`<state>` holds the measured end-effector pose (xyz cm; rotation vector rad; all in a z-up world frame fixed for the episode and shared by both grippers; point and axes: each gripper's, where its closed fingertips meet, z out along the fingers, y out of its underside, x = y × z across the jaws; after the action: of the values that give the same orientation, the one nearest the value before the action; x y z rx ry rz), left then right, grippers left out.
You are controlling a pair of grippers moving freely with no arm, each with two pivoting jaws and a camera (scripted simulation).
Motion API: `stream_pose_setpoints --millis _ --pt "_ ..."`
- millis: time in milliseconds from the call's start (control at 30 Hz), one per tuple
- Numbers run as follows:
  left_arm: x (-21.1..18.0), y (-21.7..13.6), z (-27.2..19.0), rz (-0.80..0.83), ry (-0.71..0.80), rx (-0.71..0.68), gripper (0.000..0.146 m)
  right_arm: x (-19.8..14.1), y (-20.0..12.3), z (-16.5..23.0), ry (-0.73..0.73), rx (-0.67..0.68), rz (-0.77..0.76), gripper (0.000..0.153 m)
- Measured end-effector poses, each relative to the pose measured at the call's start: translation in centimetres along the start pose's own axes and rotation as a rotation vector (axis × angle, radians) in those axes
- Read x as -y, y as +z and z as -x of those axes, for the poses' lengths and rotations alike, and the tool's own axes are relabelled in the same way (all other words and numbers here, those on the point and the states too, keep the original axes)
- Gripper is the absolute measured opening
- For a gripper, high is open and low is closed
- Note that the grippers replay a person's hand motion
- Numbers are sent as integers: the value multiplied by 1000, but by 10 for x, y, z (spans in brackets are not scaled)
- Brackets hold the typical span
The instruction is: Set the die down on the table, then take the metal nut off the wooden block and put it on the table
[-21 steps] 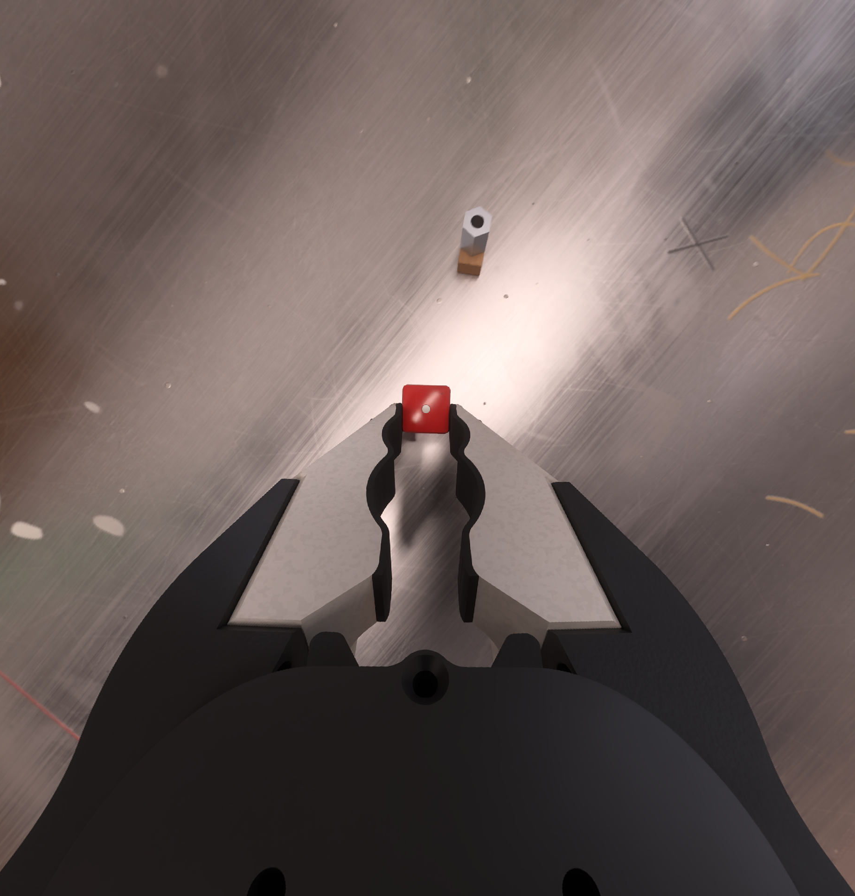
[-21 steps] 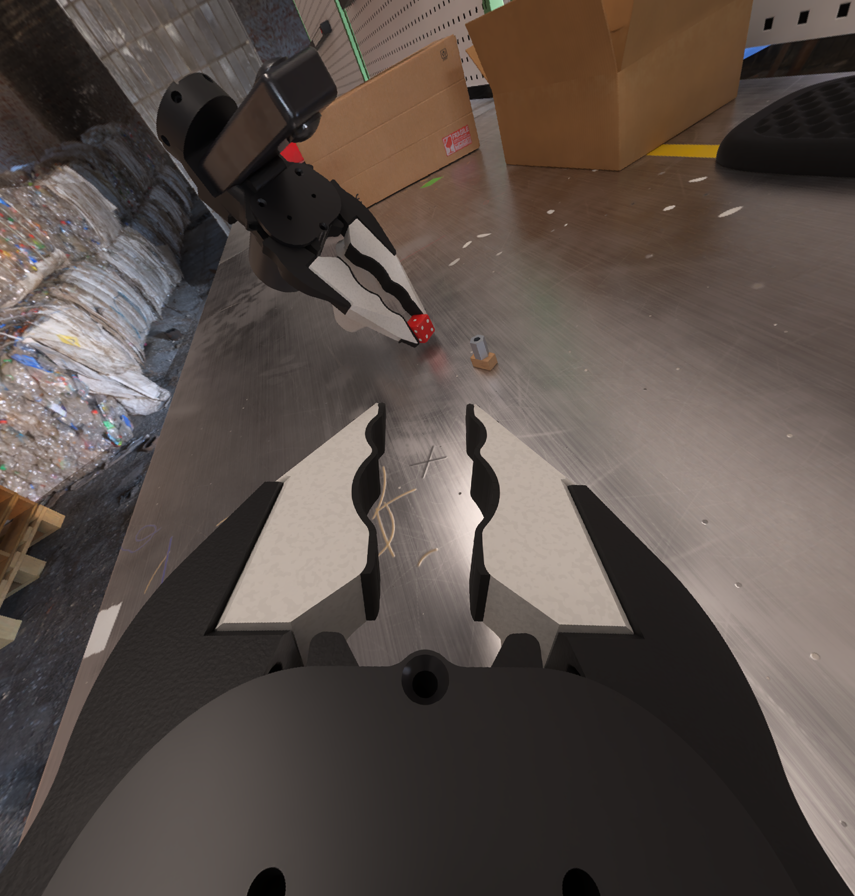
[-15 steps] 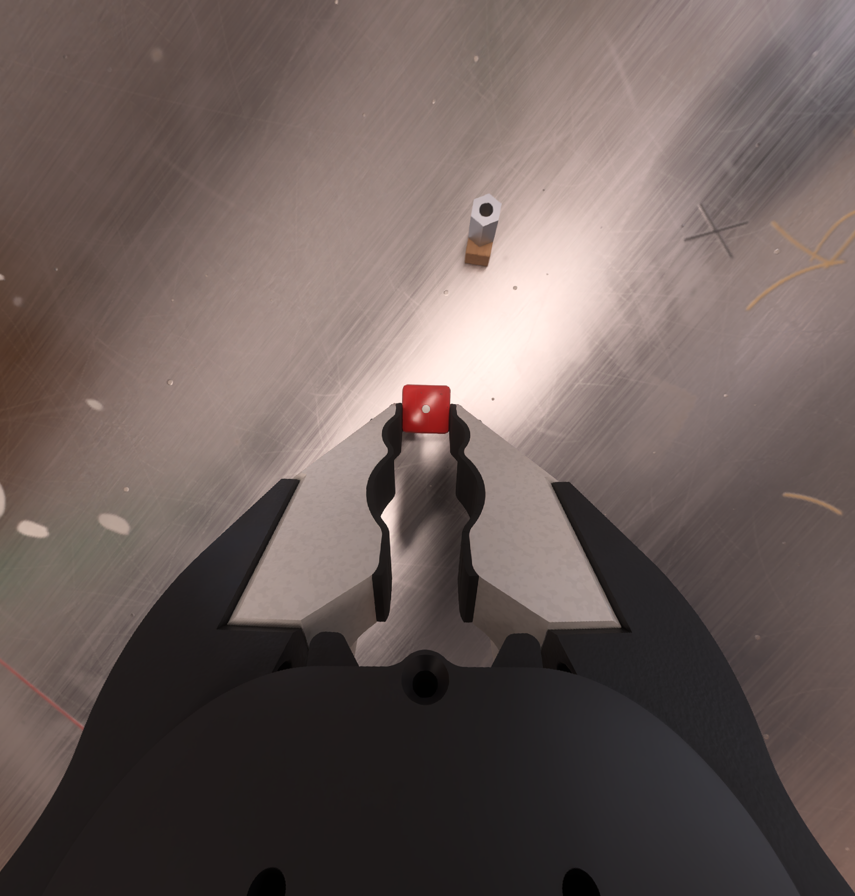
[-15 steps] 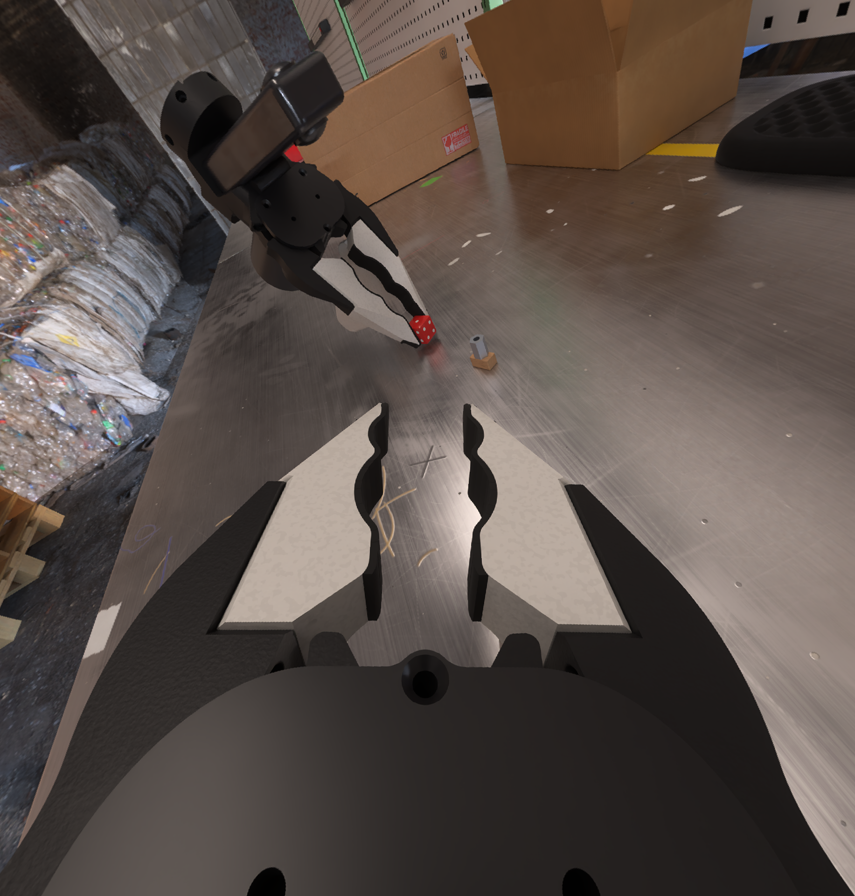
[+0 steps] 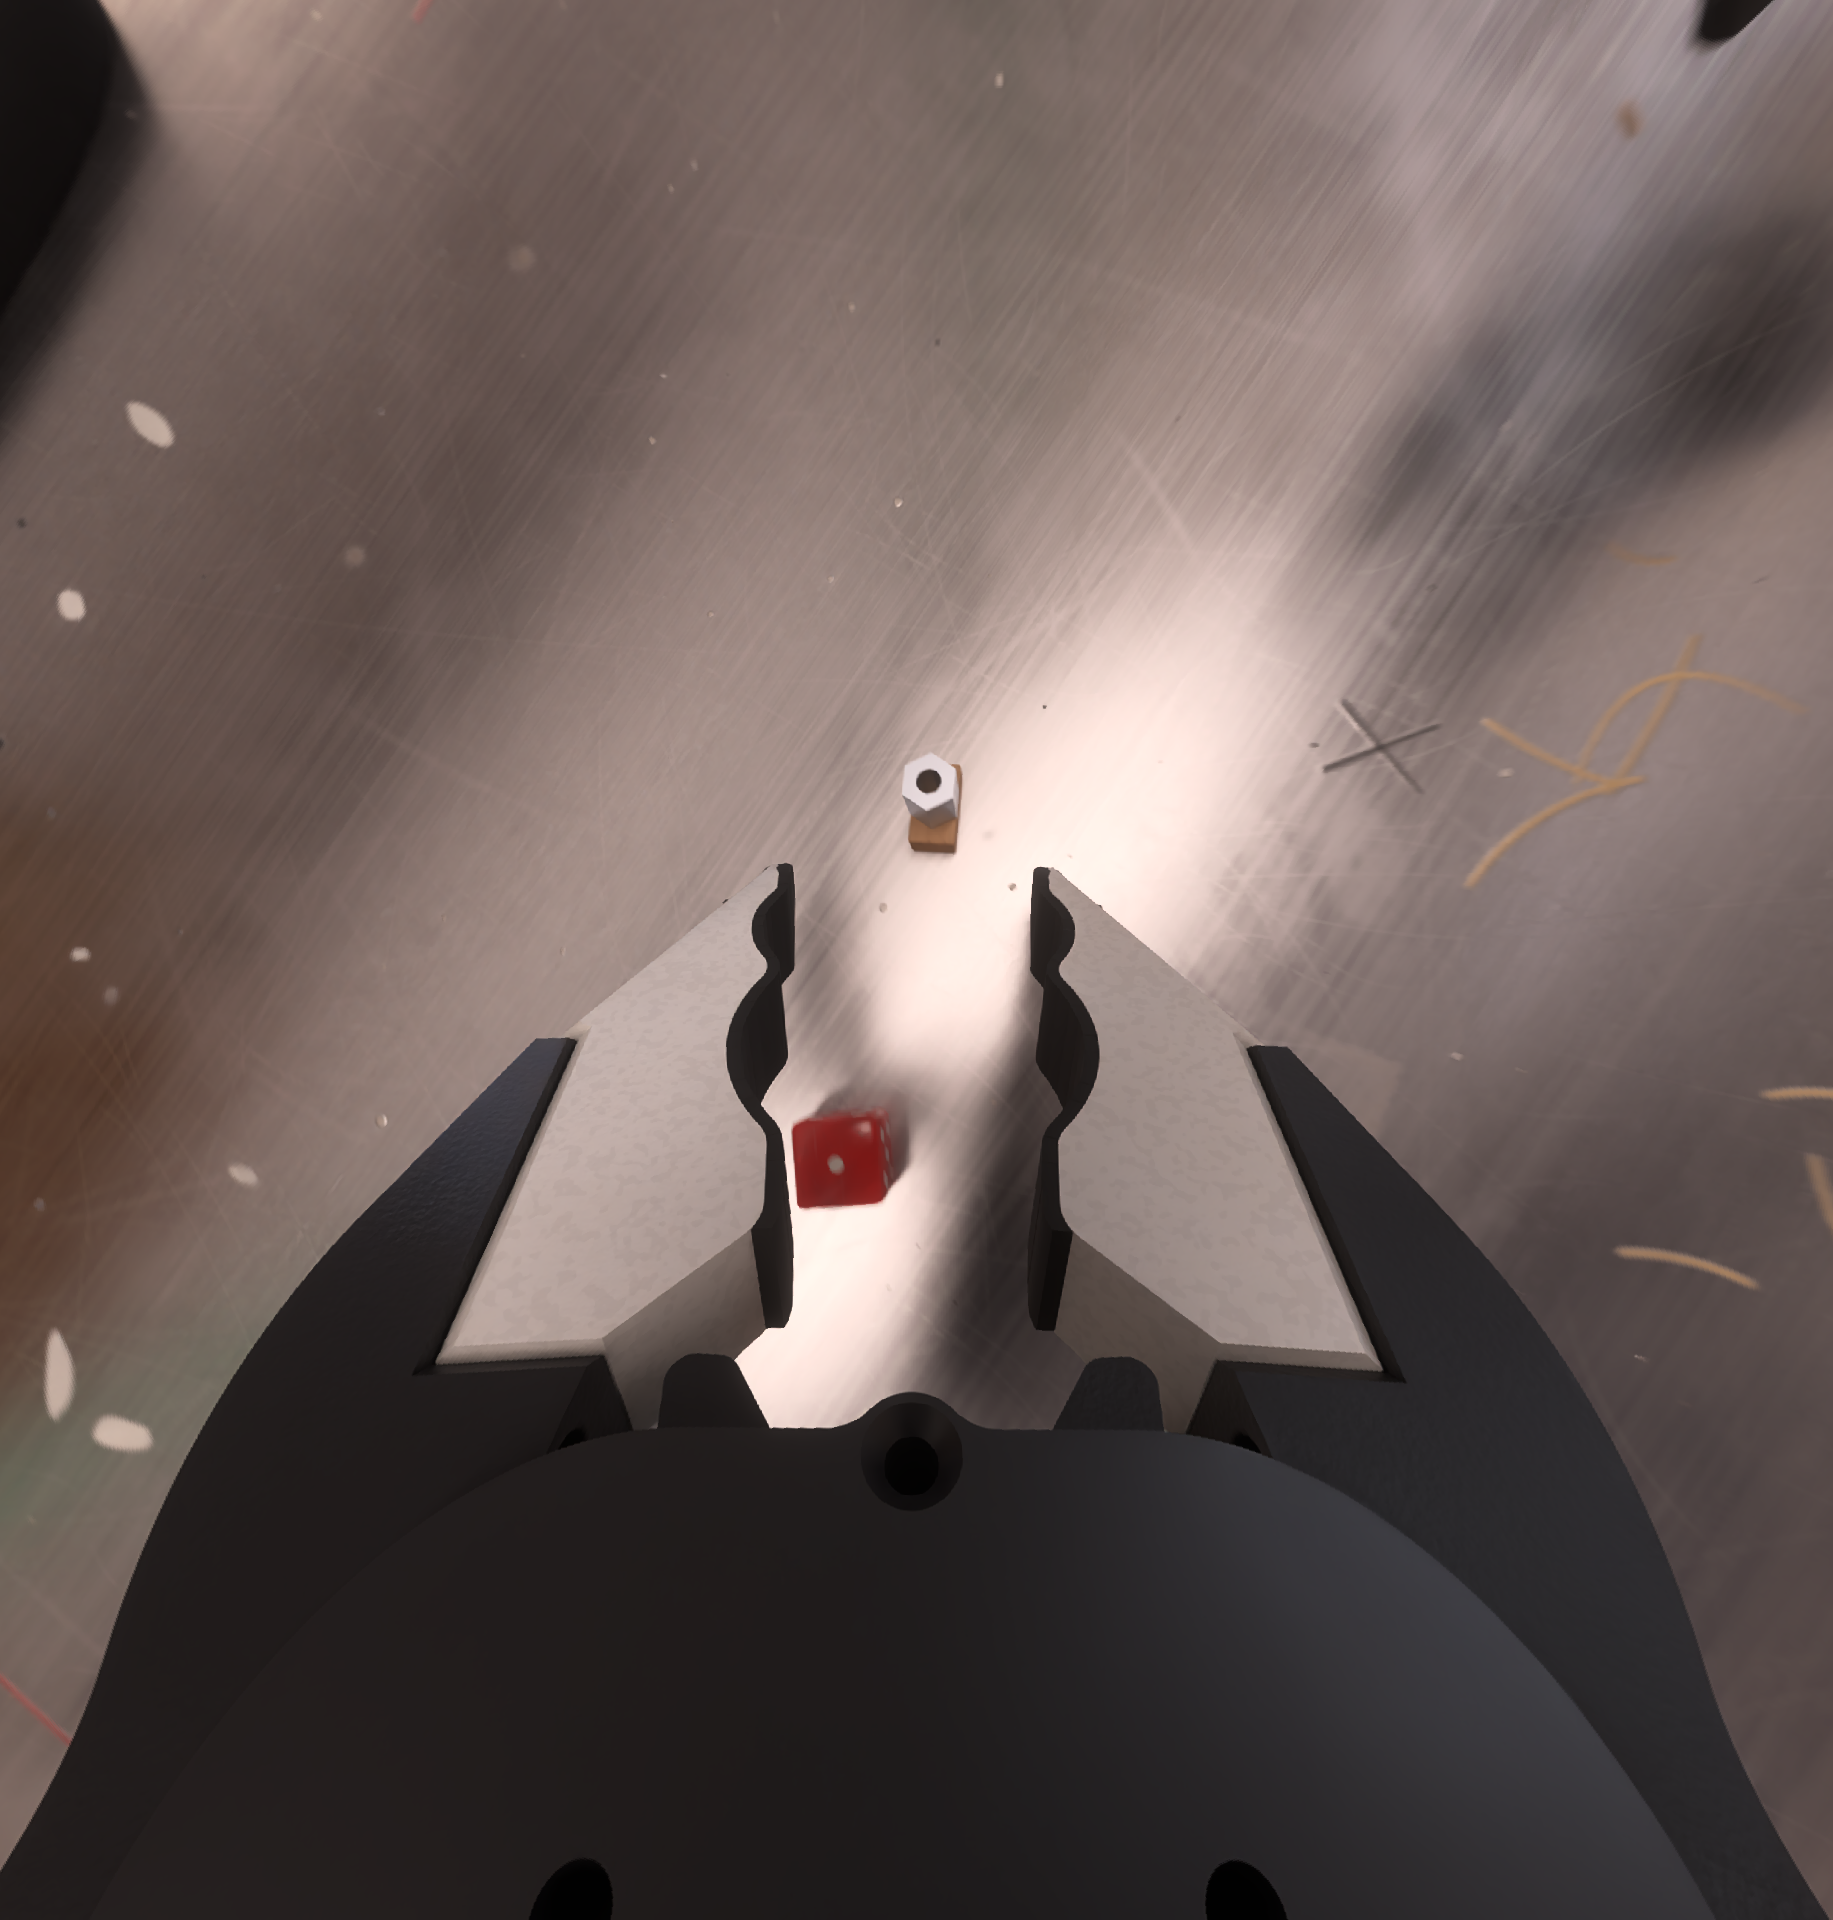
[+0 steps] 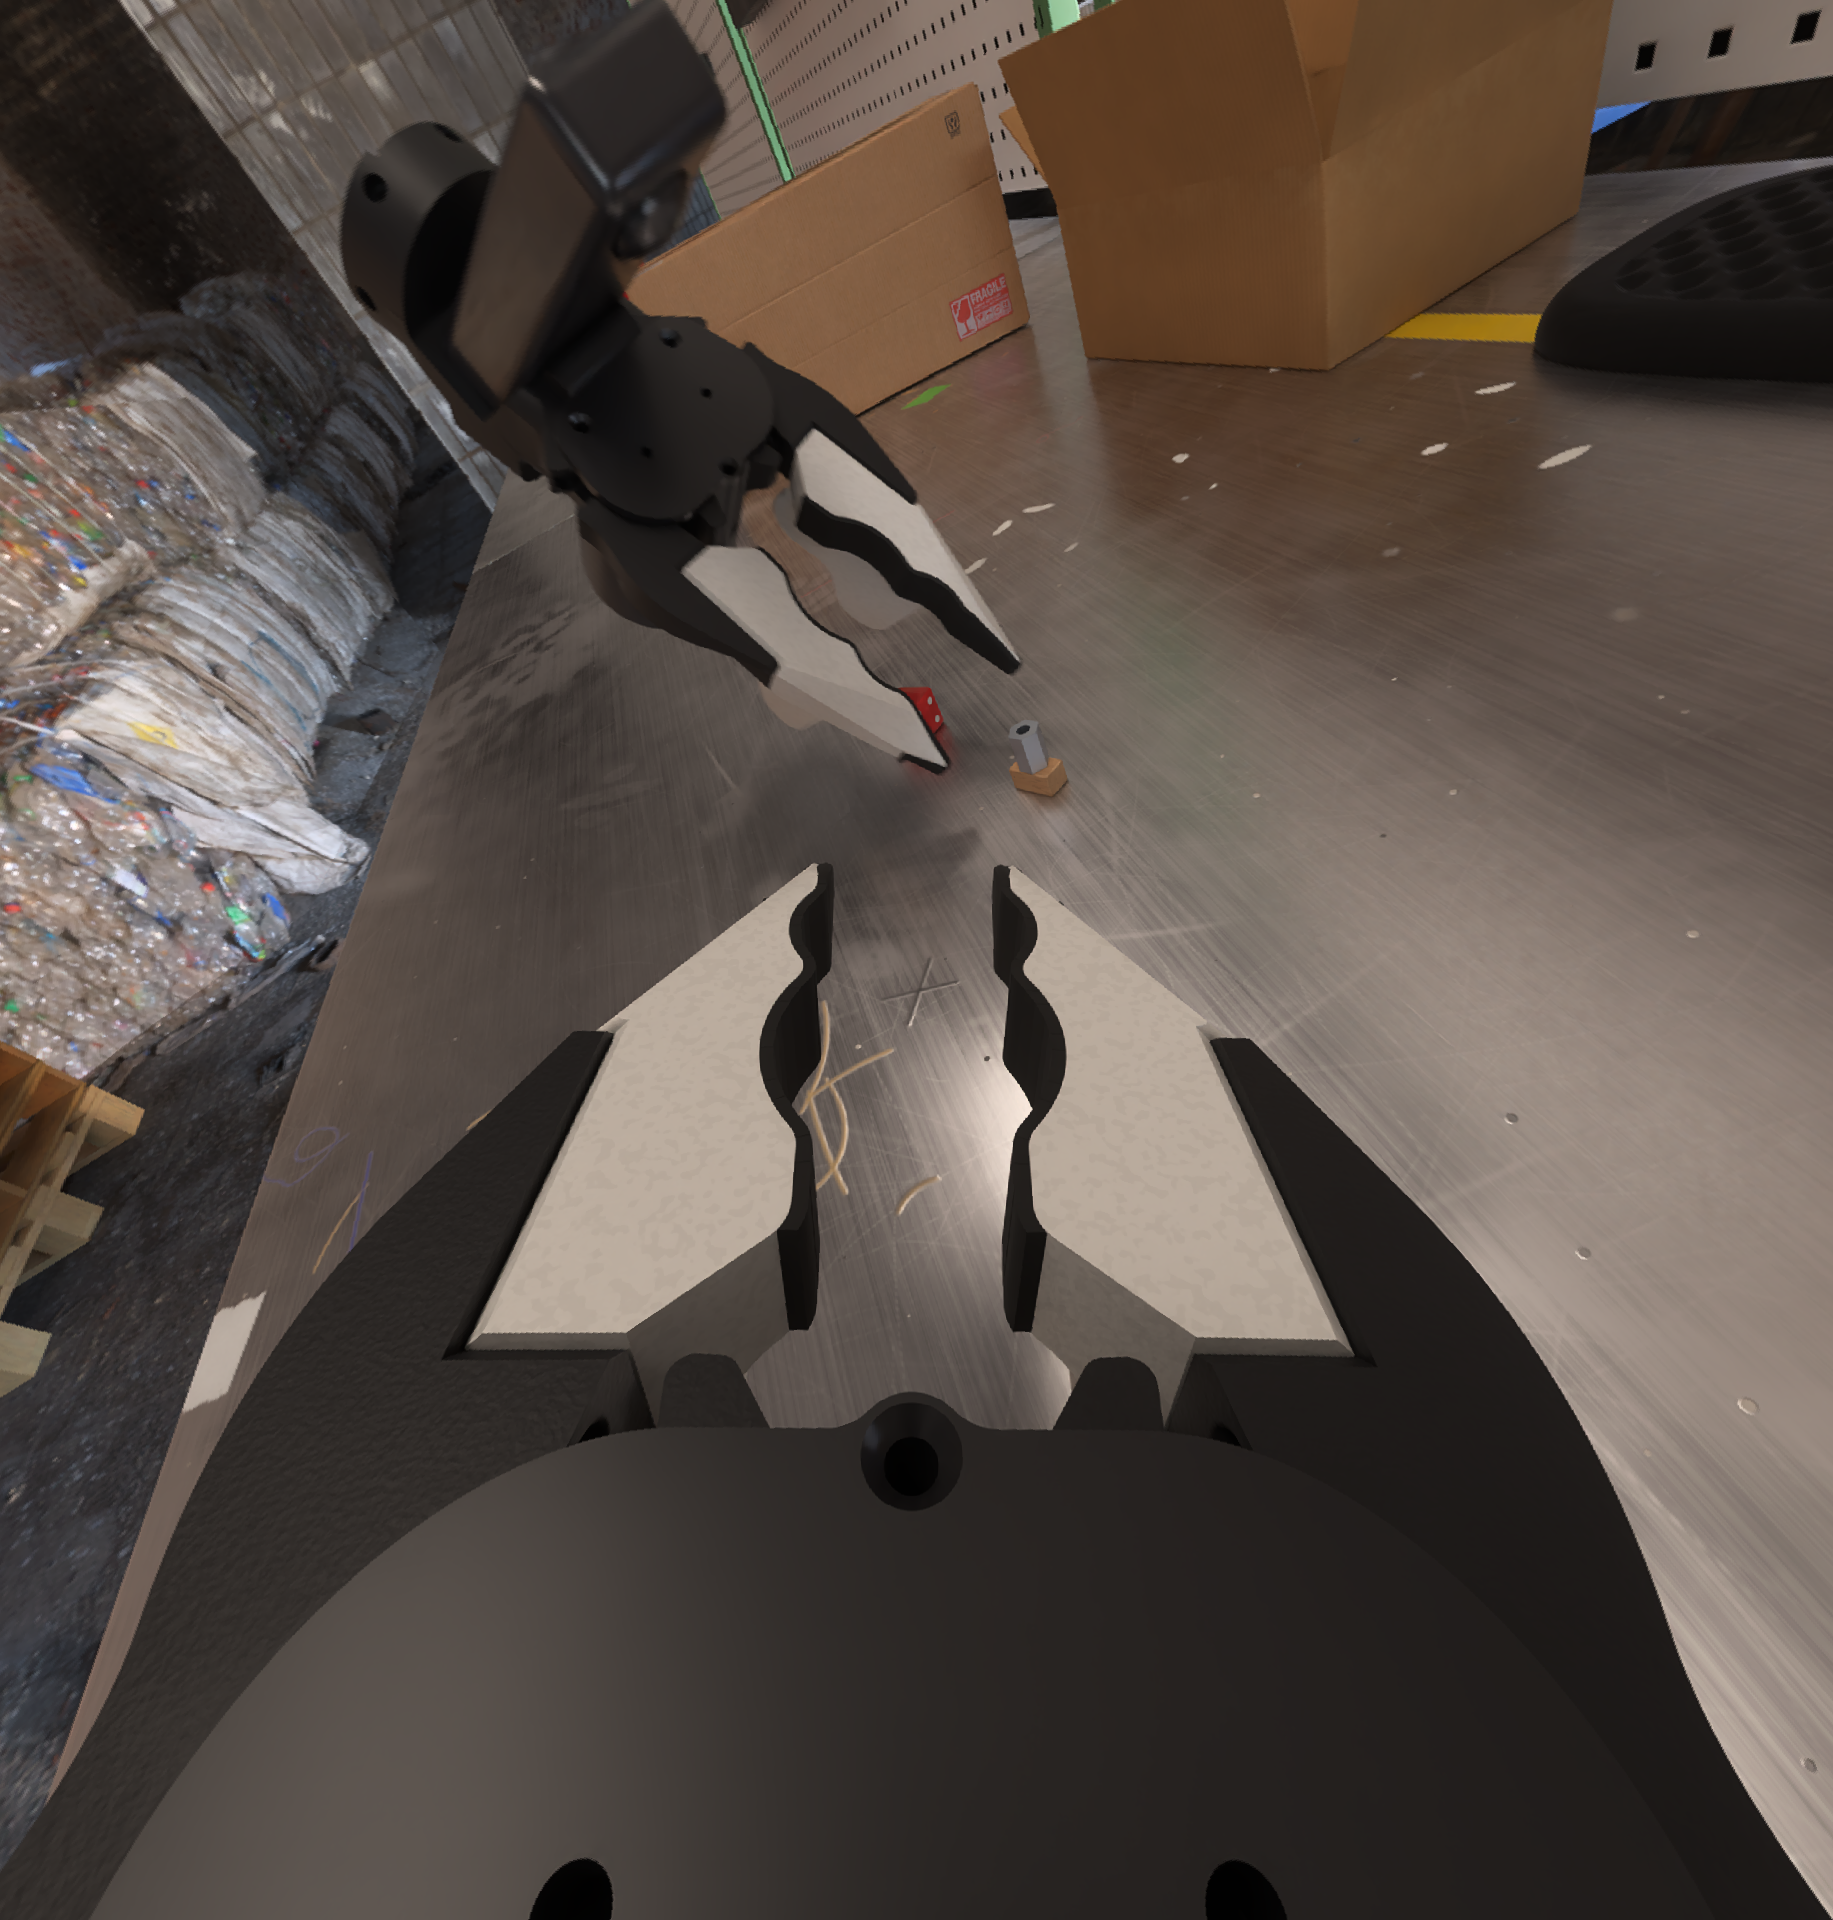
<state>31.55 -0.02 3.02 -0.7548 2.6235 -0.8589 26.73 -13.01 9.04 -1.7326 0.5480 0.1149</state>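
The red die point(image 5: 840, 1161) lies on the metal table point(image 5: 476, 623) below my open left gripper point(image 5: 910, 883), between its fingers and free of them. In the right wrist view the die point(image 6: 924, 707) is partly hidden behind a finger of the left gripper point(image 6: 979, 717). A tall silver hex nut point(image 5: 931, 788) stands on a small wooden block point(image 5: 934, 834) just beyond the left fingertips; it also shows in the right wrist view point(image 6: 1024, 740) on the block point(image 6: 1039, 776). My right gripper point(image 6: 912, 883) is open and empty, hovering over the table nearer the camera.
Cardboard boxes point(image 6: 1307, 177) stand at the far end of the table, with a black mat point(image 6: 1743, 281) at the far right. Bales of waste point(image 6: 112, 623) lie beyond the table's left edge. A scratched cross point(image 6: 922, 992) and tan shavings point(image 6: 834, 1101) mark the table under the right gripper.
My left gripper has opened and let go of the die, which now lies on the table. It has risen and moved toward the nut. The right gripper has closed slightly without moving.
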Motion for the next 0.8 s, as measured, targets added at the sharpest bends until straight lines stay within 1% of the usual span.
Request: stream_pose_setpoints --millis 67,133,167,233,267,300,400,533,633,700,800 --pt "0 13 2 42 34 3 45 0 0 0 -1 0 -4 30" --pt "3 20 -1 42 44 -36 44 1 -1 0 3 2 -6 30" --pt "5 23 -3 33 47 -59 42 1 -1 0 4 3 -6 30" --pt "7 25 -4 25 49 -62 37 1 -1 0 3 3 -6 30" --pt "7 25 -3 25 51 -59 27 1 -1 0 2 3 -6 29" --pt "8 24 -3 24 53 -56 10 1 -1 0 2 3 -7 29" --pt "5 15 -2 16 47 -52 10 1 -1 0 4 7 -7 29" --pt "-14 -15 15 13 -12 -15 10 1 -1 1 3 9 -7 29" --pt "-31 -33 41 5 -91 30 10 0 0 1 3 10 -2 29" --pt "-40 -37 63 41 -142 68 10 0 0 0 3 9 3 29" --pt "-41 -34 97 94 -135 138 10 0 0 0 5 7 5 29"
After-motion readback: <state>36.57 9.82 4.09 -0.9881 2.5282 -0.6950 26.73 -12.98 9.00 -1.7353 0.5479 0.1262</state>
